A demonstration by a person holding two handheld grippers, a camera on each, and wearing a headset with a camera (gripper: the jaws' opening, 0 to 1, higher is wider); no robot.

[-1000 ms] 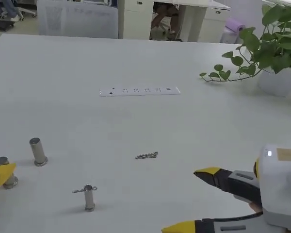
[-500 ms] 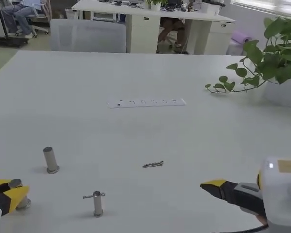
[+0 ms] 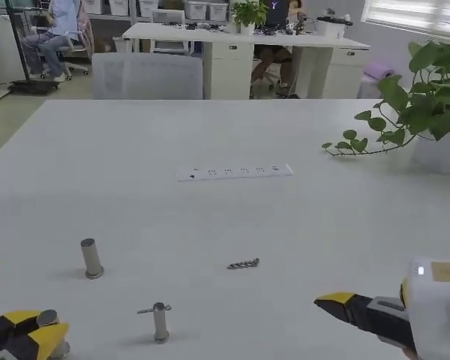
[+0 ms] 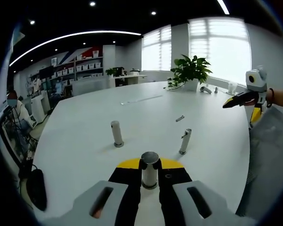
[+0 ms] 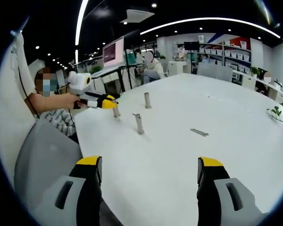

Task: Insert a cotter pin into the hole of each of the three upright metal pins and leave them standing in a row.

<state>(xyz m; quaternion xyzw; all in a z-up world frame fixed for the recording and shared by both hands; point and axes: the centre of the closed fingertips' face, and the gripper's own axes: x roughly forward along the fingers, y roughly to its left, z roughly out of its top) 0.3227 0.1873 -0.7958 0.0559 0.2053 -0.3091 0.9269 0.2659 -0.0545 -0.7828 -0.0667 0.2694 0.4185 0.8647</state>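
At the far left, find the left gripper (image 4: 150,165), fingers pressed against the held pin (image 3: 48,318), upright on the tabletop (image 3: 285,217). Just right and farther off, note the bare pin (image 3: 91,258), upright too, with no cotter through it; cannot make out its hole. Next right and nearer, see the fitted pin (image 3: 160,322), upright, already carrying a cotter (image 3: 148,309) crosswise near its top, sticking out to the left. Farther right, well apart from all three pins, spot the loose cotter (image 3: 244,264), lying flat, long axis roughly left to right across the head view, right end tipped slightly away; cannot tell the looped end from the other. At the far right, find the right gripper (image 5: 149,164), fingers spread wide, holding nothing, hovering over the tabletop.

For the coming pick, probably best to take the loose cotter with the right gripper, nearer and free, with the left occupied. From those fingers, look ahead and to the left in the head view, ahead and slightly right in the right gripper view. Expect to turn the fingers across the cotter's long axis, then carry it leftward, level, to enter a hole crosswise to an upright pin.
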